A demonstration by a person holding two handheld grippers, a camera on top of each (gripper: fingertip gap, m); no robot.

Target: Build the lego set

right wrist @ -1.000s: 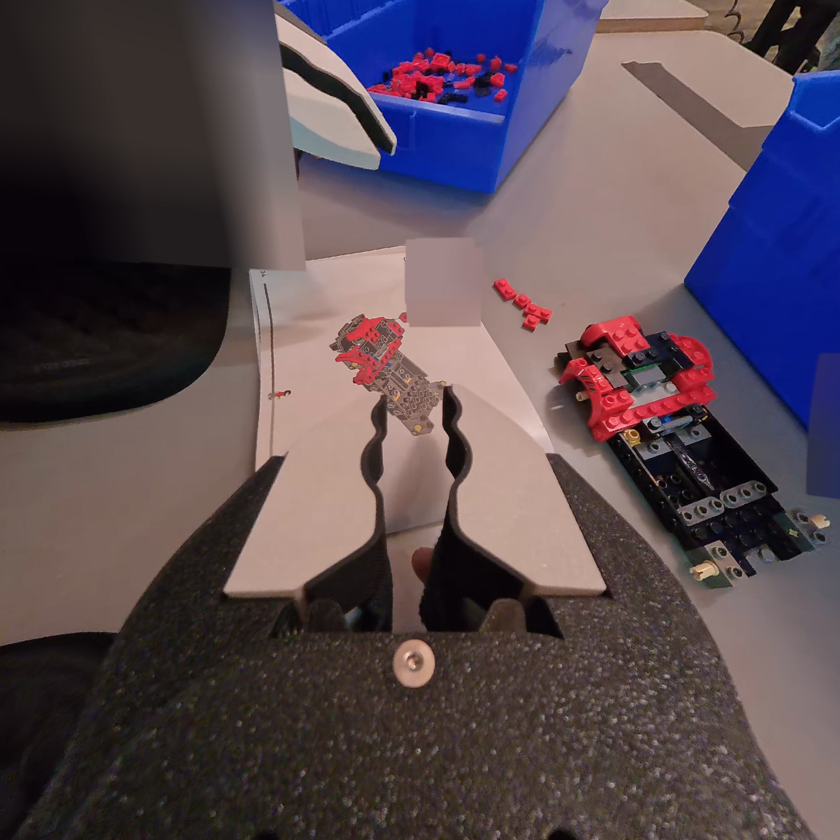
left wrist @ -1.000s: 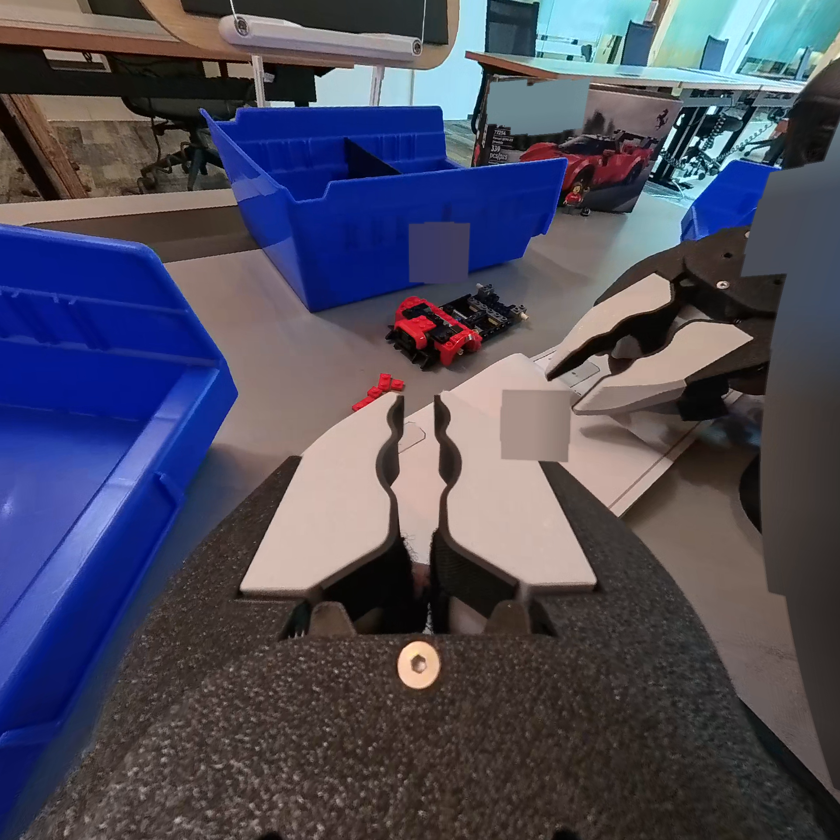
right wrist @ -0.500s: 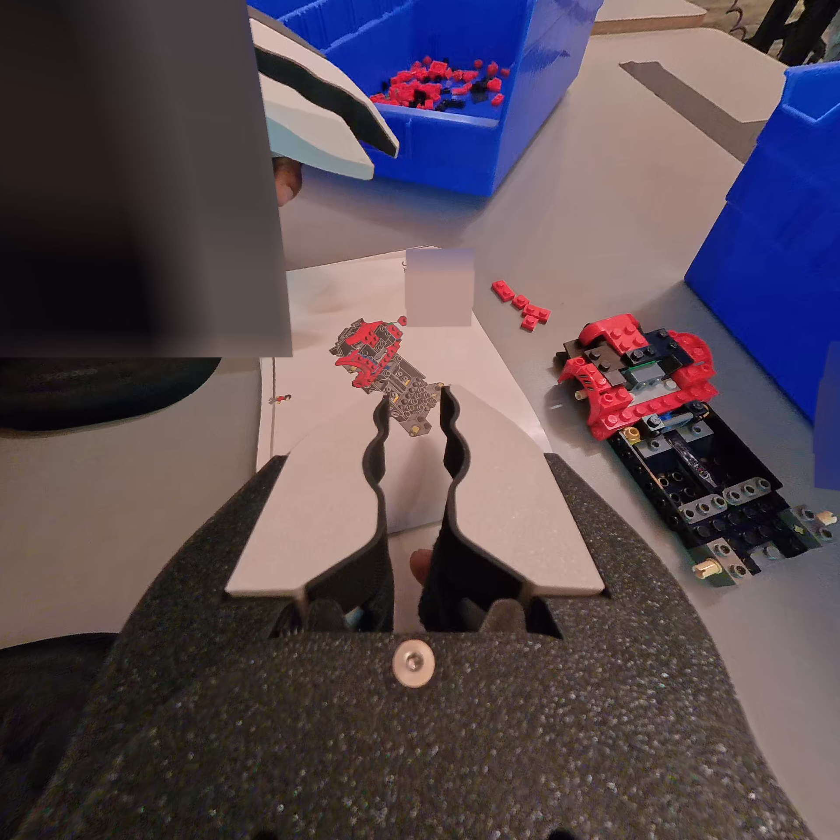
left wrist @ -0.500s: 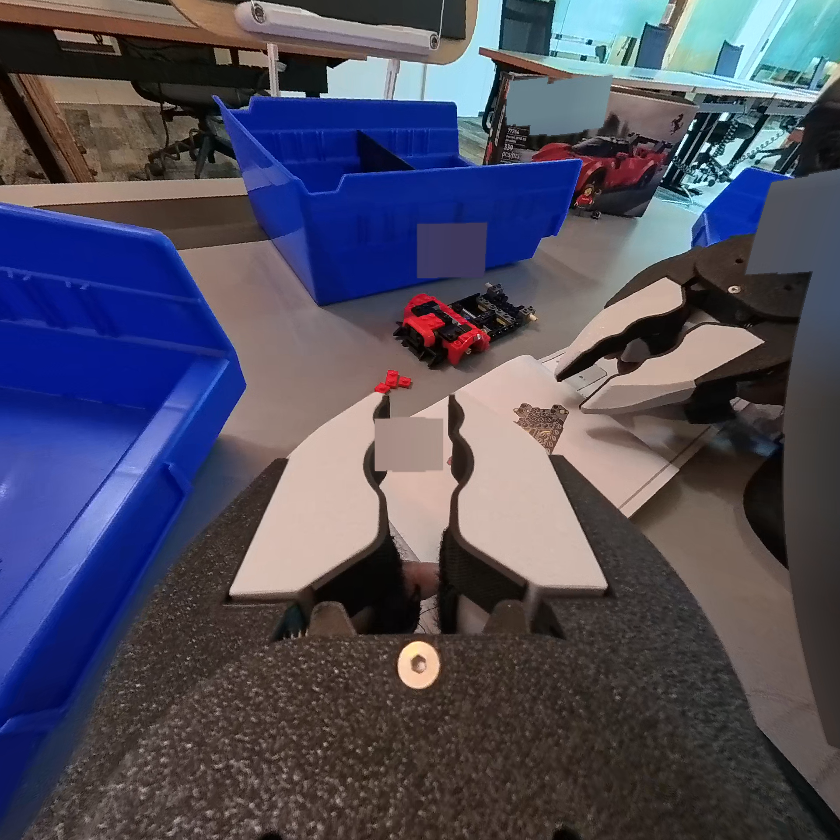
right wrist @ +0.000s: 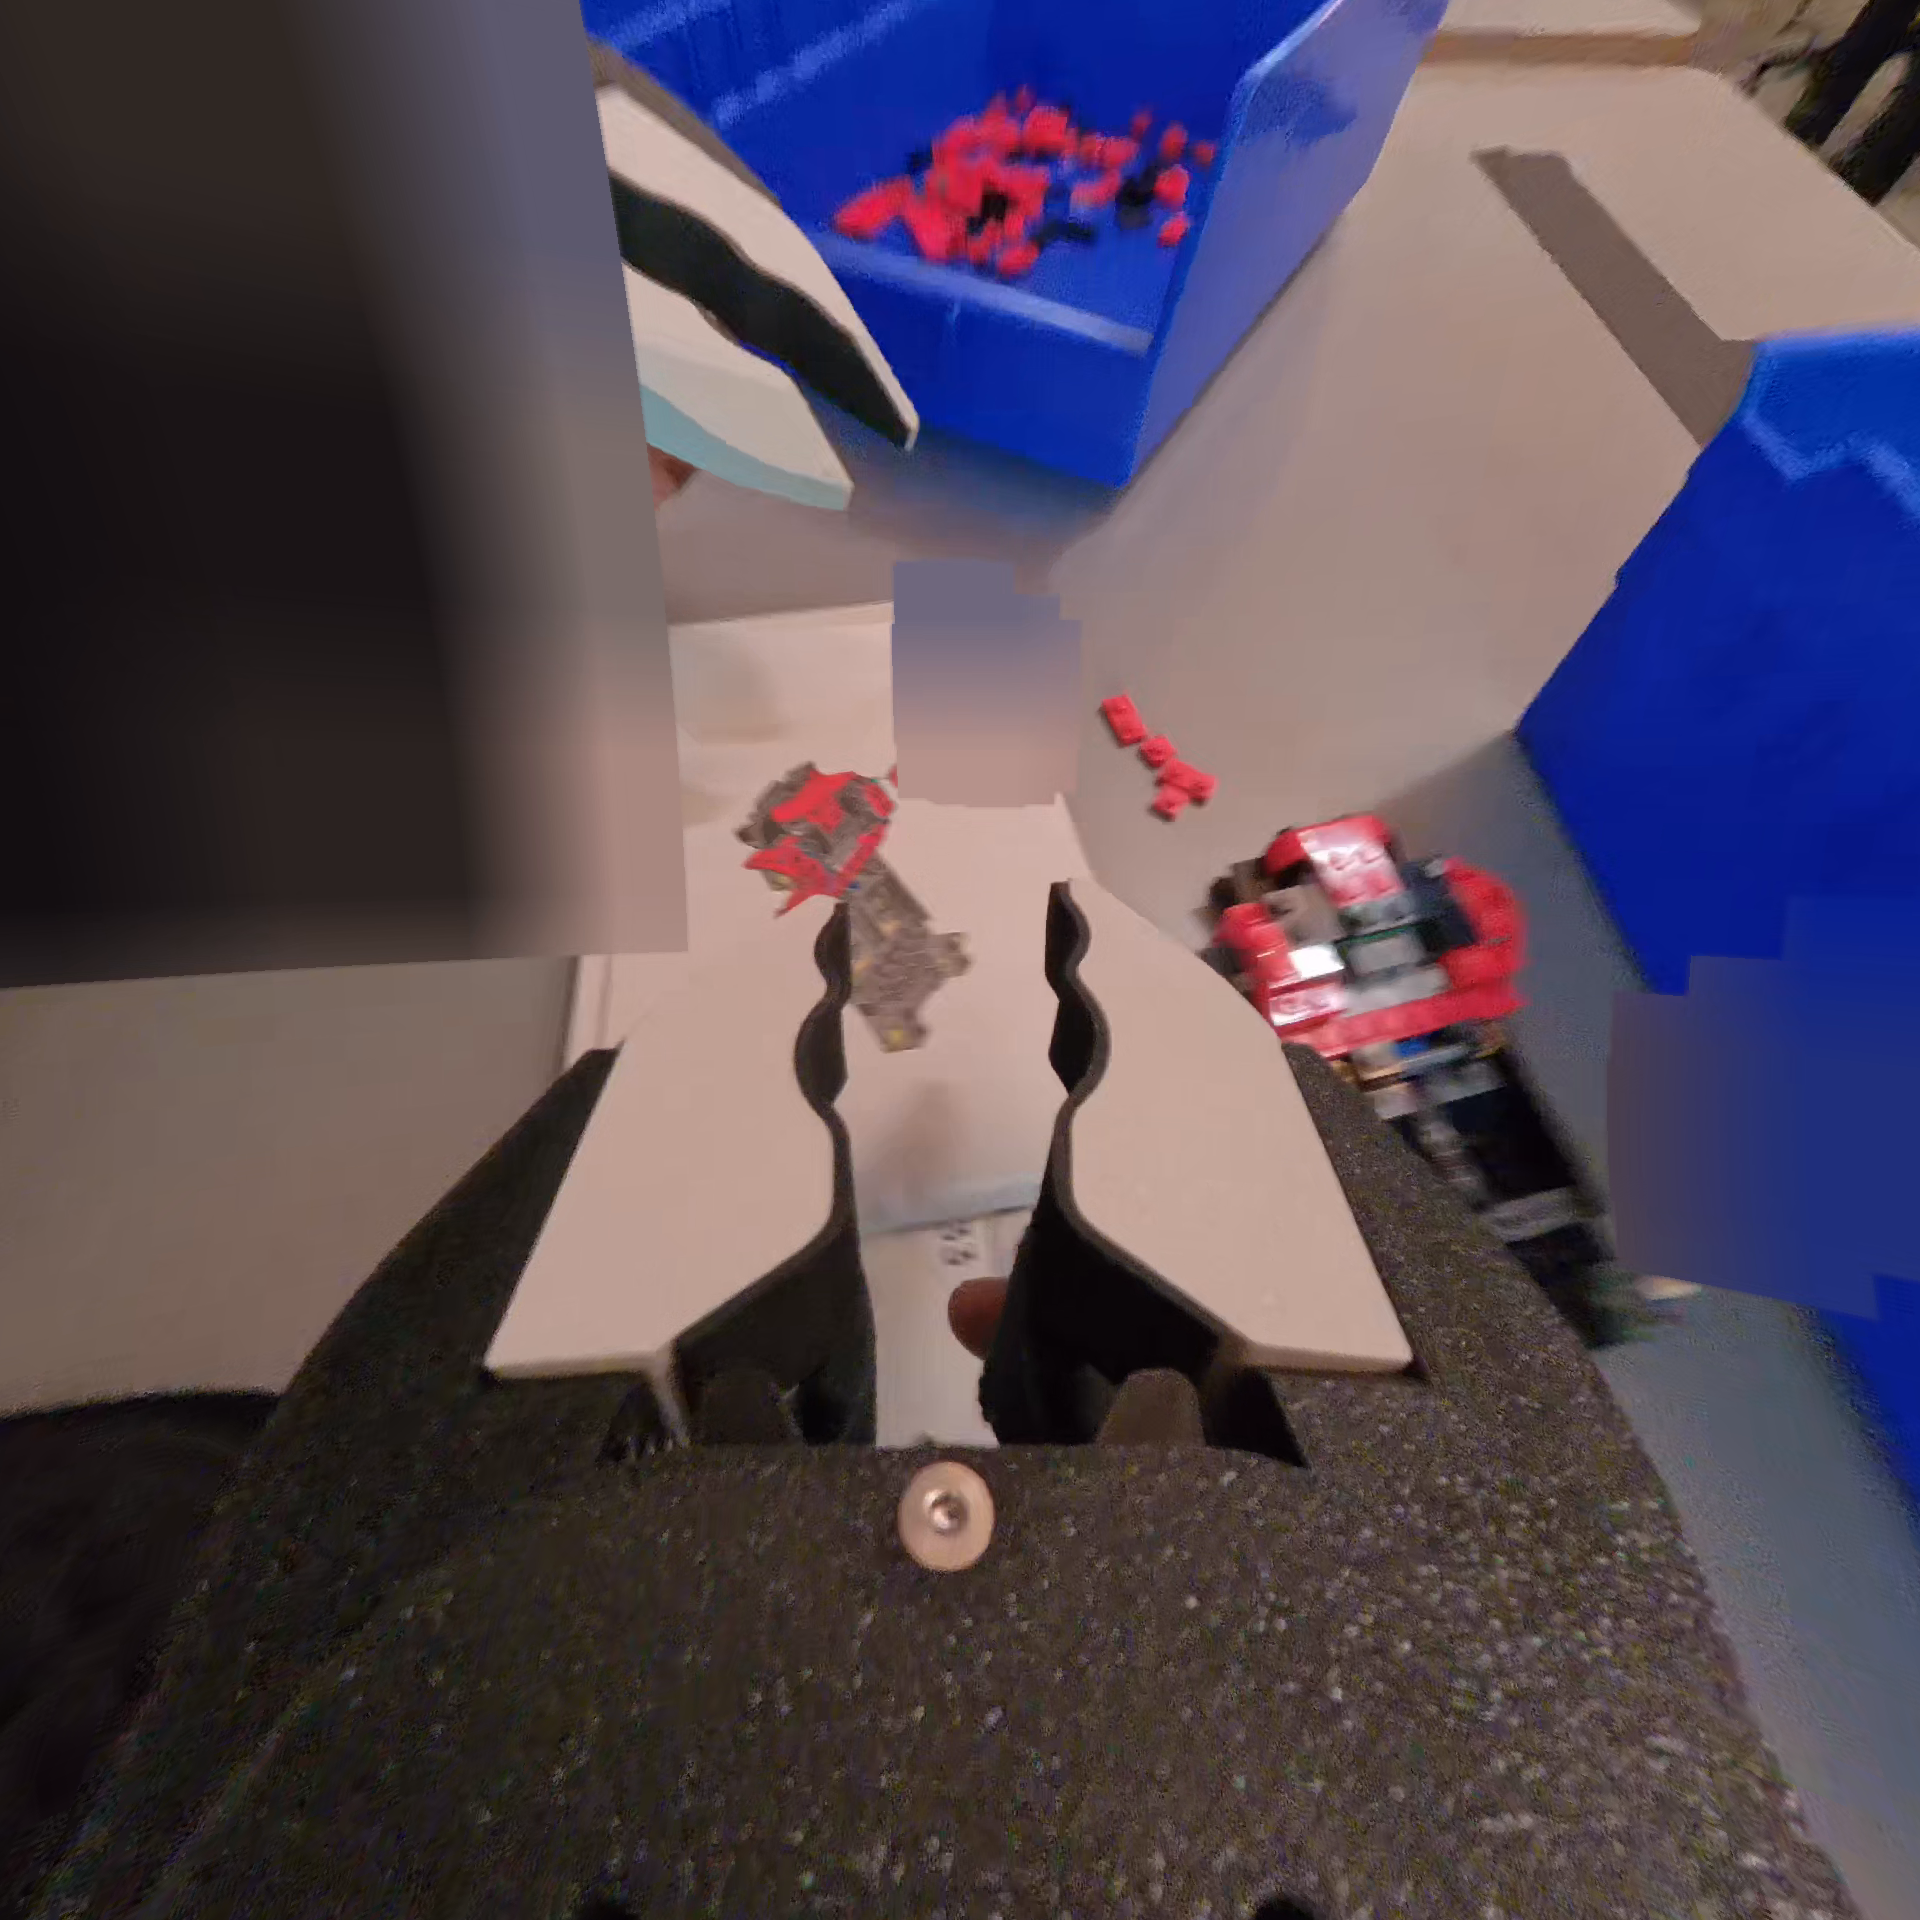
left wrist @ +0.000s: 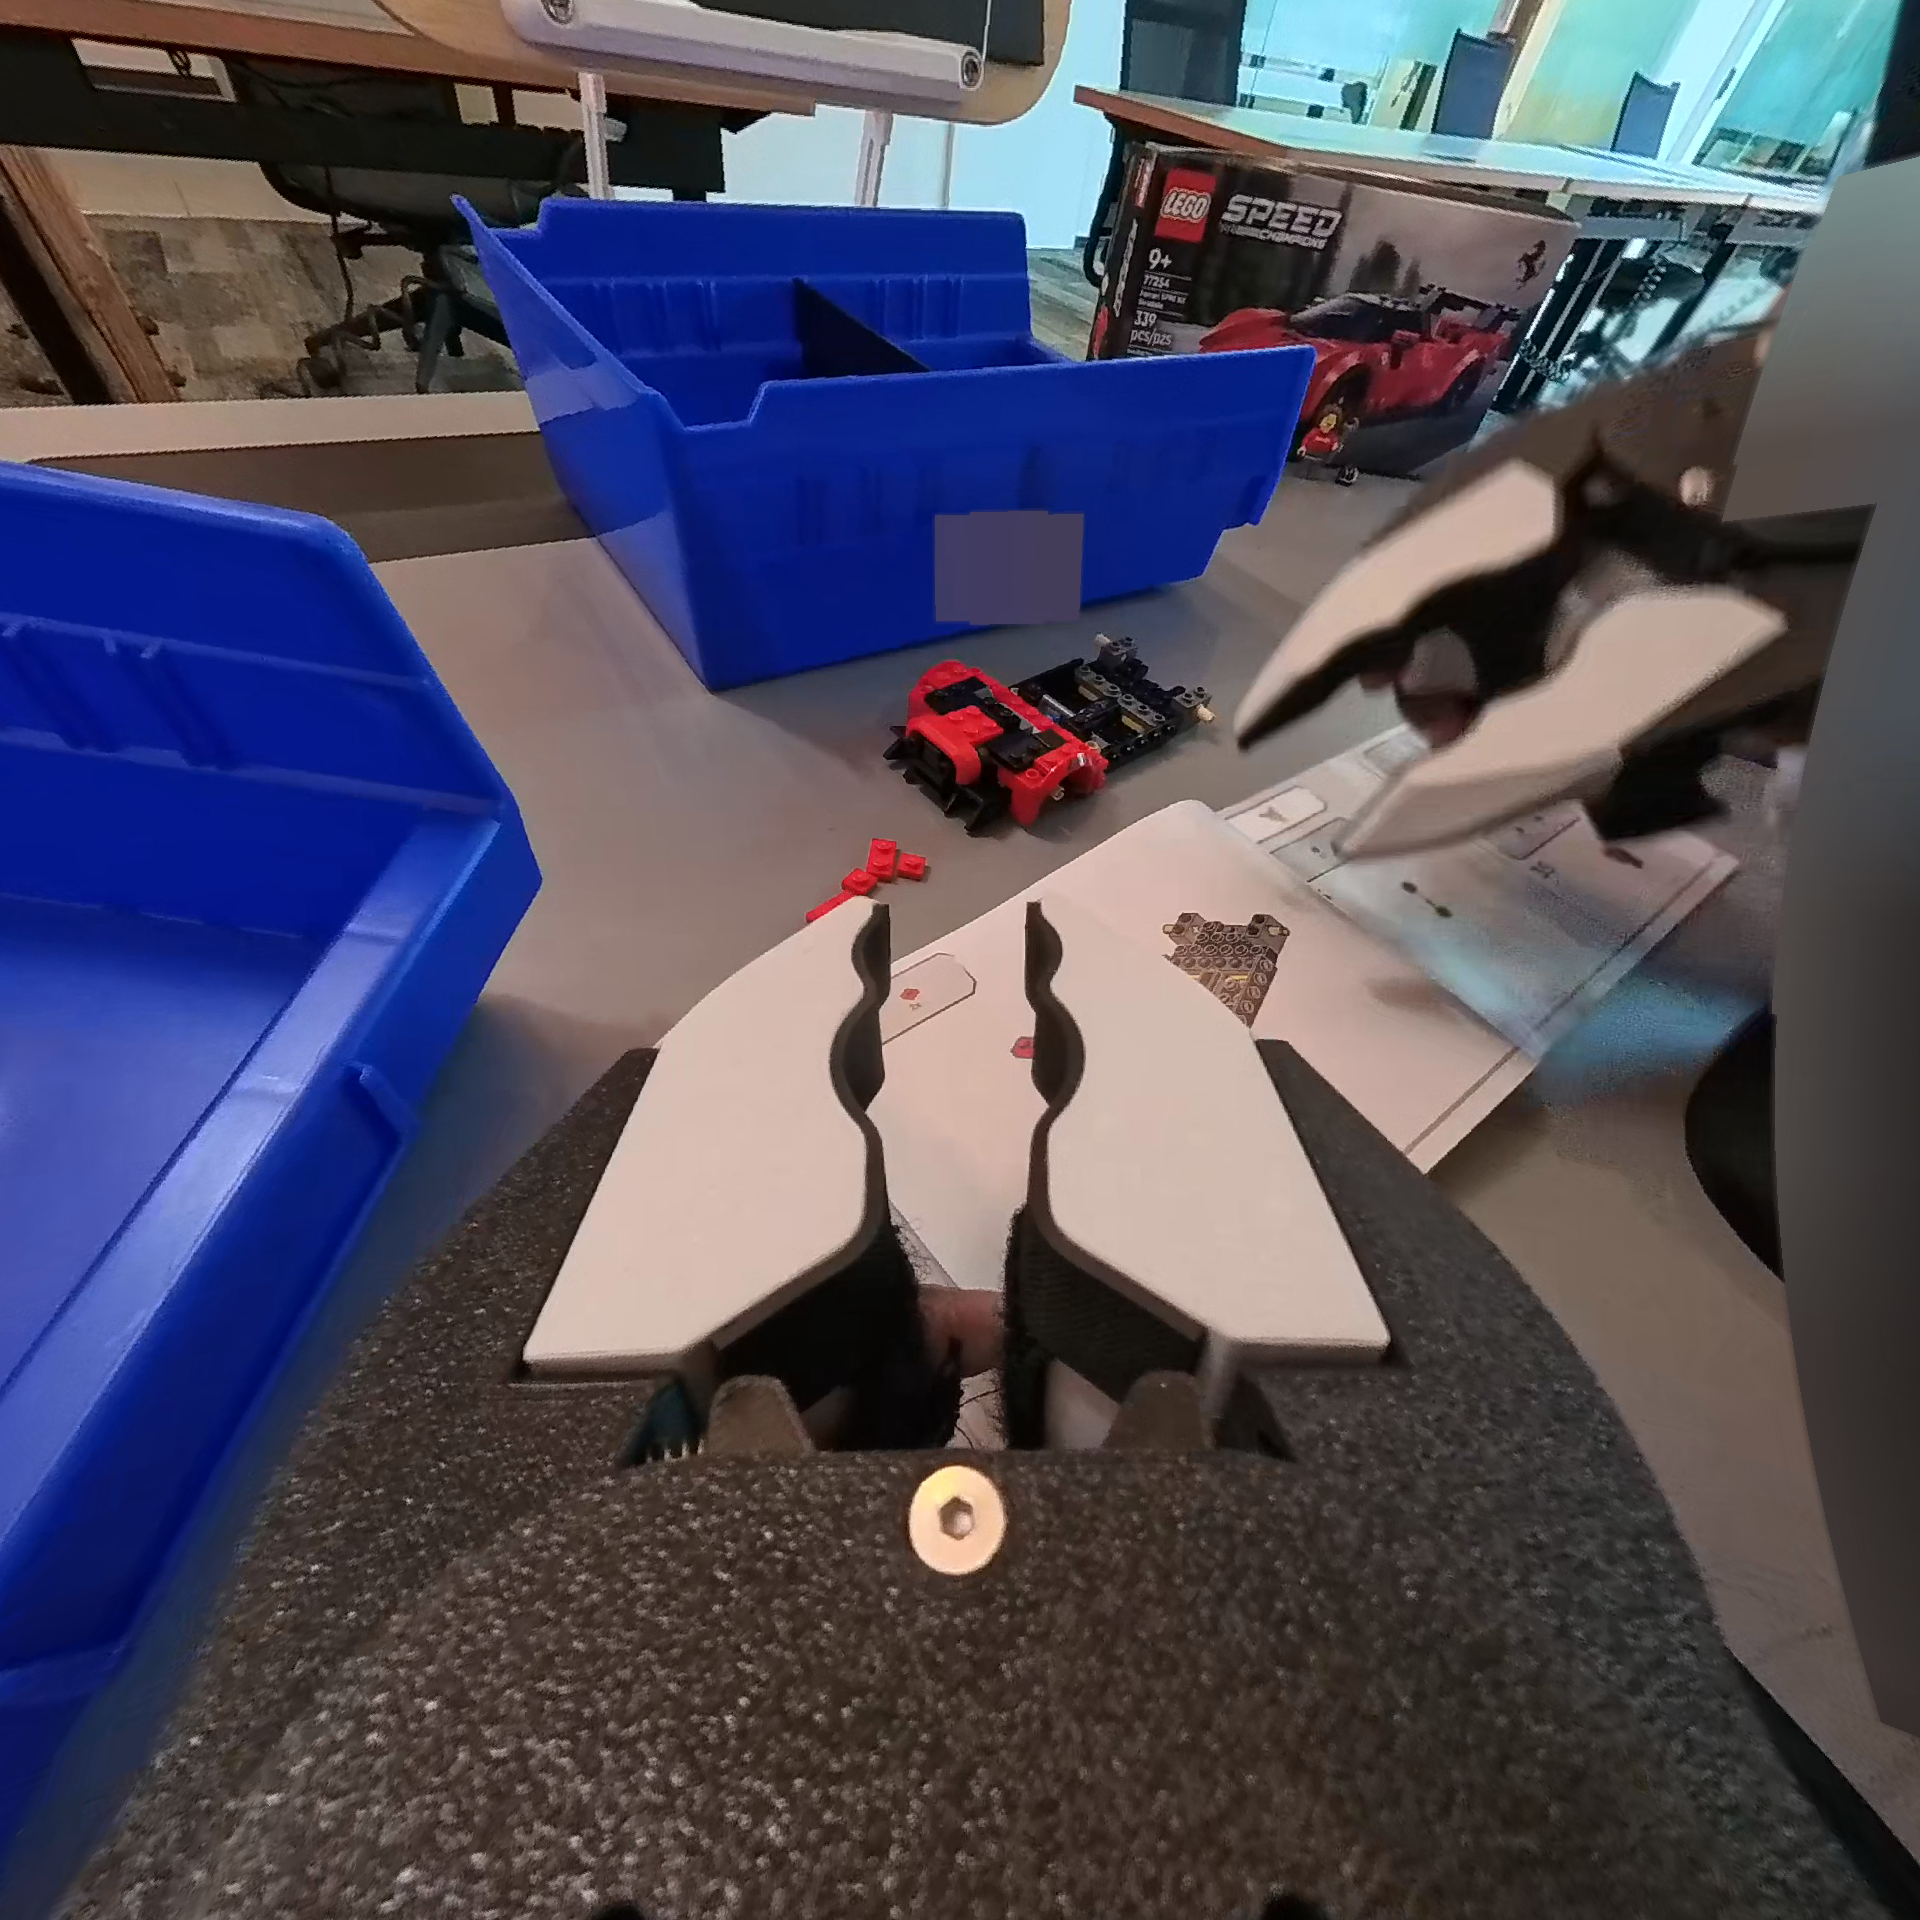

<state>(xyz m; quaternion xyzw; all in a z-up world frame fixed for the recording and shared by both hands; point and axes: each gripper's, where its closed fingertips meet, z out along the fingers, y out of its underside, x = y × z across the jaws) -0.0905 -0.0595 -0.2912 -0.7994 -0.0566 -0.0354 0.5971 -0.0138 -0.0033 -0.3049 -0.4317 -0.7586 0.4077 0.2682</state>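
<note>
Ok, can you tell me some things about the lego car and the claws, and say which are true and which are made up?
1. The half-built car lies on the table, held by no claw. True.
2. The left claw grips a red brick. False: it is open and empty.
3. Loose red pieces lie beside the instruction booklet. True.
4. The right claw is shut tight. False: its jaws stand apart.
5. The bin with red bricks is green. False: it is blue.
</note>
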